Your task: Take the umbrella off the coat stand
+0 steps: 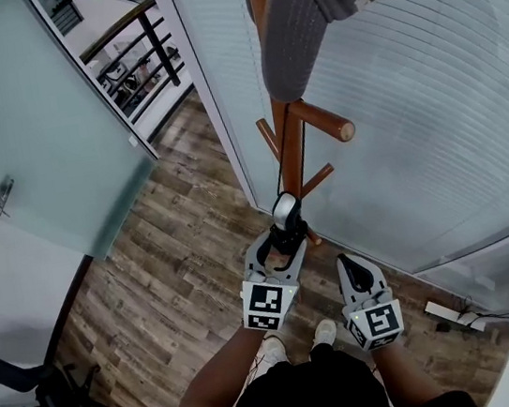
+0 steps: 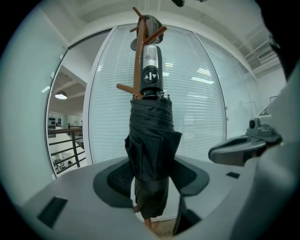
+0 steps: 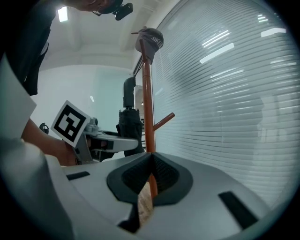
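Our left tongs (image 1: pixel 287 240) pinch the folded umbrella (image 2: pixel 151 136) by its canopy, upright just beside the coat stand (image 1: pixel 291 150), probably to lift its strap off a peg, while our right tongs (image 3: pixel 150 159) wait pressed together, empty.

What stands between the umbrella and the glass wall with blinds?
The coat stand's wooden pole, just behind the umbrella, before the glass wall; left gripper view shows it.
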Tool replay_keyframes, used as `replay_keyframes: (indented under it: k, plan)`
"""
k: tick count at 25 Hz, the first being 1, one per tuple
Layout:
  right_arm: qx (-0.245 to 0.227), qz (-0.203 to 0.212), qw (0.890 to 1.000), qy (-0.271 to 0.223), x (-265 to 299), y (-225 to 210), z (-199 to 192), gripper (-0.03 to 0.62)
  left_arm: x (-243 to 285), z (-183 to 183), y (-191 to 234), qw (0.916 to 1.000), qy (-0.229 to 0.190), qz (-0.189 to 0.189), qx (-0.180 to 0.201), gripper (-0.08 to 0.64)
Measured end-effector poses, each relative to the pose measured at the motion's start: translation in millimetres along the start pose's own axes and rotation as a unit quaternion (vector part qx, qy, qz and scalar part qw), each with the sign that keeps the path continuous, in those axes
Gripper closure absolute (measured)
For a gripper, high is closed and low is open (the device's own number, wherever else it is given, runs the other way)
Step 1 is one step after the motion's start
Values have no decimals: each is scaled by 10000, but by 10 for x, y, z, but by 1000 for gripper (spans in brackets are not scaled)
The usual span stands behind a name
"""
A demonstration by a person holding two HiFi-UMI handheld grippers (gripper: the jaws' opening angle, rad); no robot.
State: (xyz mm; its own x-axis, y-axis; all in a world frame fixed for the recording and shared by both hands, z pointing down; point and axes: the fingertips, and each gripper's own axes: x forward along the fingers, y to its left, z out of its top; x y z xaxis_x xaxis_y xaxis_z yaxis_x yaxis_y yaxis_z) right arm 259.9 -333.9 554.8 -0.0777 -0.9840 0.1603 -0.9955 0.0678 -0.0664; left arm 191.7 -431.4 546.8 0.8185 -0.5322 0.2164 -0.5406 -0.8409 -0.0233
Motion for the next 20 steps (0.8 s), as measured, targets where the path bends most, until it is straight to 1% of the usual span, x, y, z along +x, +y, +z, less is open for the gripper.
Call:
replay_keyframes:
  k: [7,9,12,14,18,20]
  plan:
    - [-20,-139,9991,-394,52,8,273,586,-241,521,28,9988,-446,-76,174,321]
    - [-26,-144,9988,-472,55,21,337,586,-289,681,12,9978,-584,-108,286,321]
    - [-76,-125,9983,-568,23,57,411,586,-363,926,-40,9953,-776,-155,555,321]
    - [-114,-109,9982,-579,-25,65,436,586,-422,1088,-93,9934,-913,-175,667,319]
    - [-273,-142,9978,-582,-135,3,494,586,-517,1430,-202,9890,-1217,-170,820,318]
    - [-246,-201,9976,-622,-168,-64,535,586,-543,1595,-243,9866,-1401,-158,816,318]
